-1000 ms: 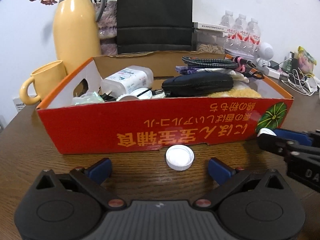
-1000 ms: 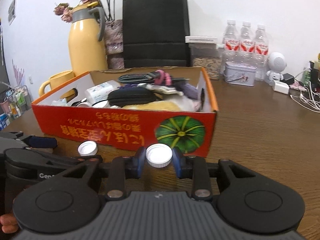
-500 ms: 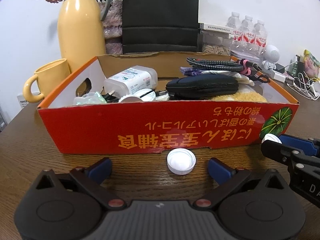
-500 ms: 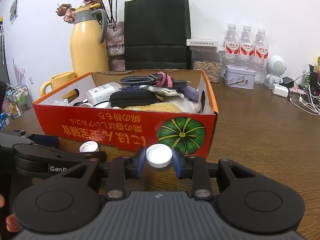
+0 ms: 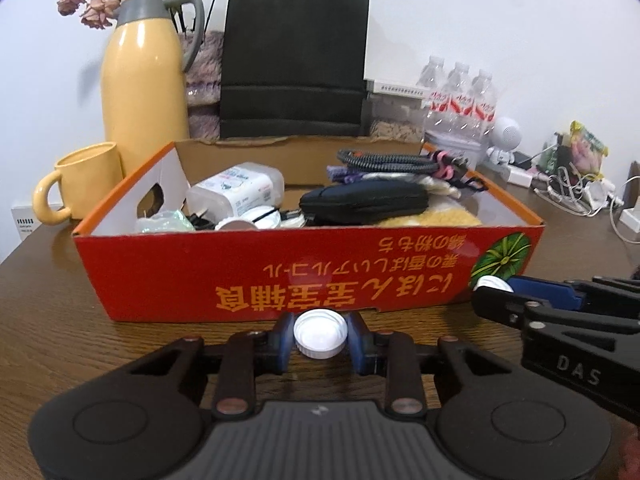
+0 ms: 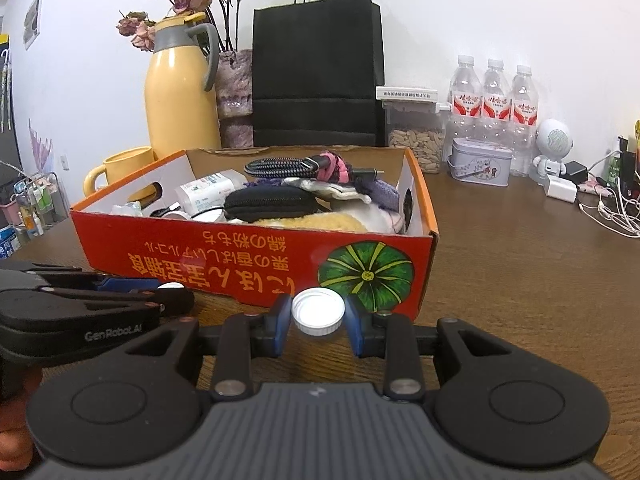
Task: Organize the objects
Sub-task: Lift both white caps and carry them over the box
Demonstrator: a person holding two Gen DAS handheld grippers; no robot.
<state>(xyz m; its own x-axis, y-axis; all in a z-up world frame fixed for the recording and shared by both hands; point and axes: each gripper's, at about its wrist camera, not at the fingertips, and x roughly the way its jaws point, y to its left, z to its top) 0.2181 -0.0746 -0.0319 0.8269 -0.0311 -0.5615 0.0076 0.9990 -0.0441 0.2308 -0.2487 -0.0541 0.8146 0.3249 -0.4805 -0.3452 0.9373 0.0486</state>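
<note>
Two white bottle caps lie in front of a red cardboard box (image 5: 304,276) on the wooden table. My left gripper (image 5: 320,338) is closing its jaws, and its blue pads (image 5: 285,338) touch both sides of one white cap (image 5: 320,334). My right gripper (image 6: 318,314) is shut on the other white cap (image 6: 318,311), close to the pumpkin print on the box (image 6: 240,256). Each gripper shows side-on in the other's view: the right gripper (image 5: 492,292) with its cap (image 5: 490,283), the left gripper (image 6: 176,298) with its cap (image 6: 170,286). The box holds a black pouch (image 5: 362,202), a wipes pack and cables.
Behind the box stand a yellow thermos (image 5: 144,92), a yellow mug (image 5: 86,182) and a black paper bag (image 5: 294,64). Water bottles (image 6: 494,112), a tin (image 6: 480,162) and a small white robot figure (image 6: 554,148) stand at the back right. Chargers and white cables (image 6: 612,210) lie at the far right.
My left gripper's jaws have come in from wide open onto the white cap, and that gripper has tipped a little. The right gripper has stayed still with its cap.
</note>
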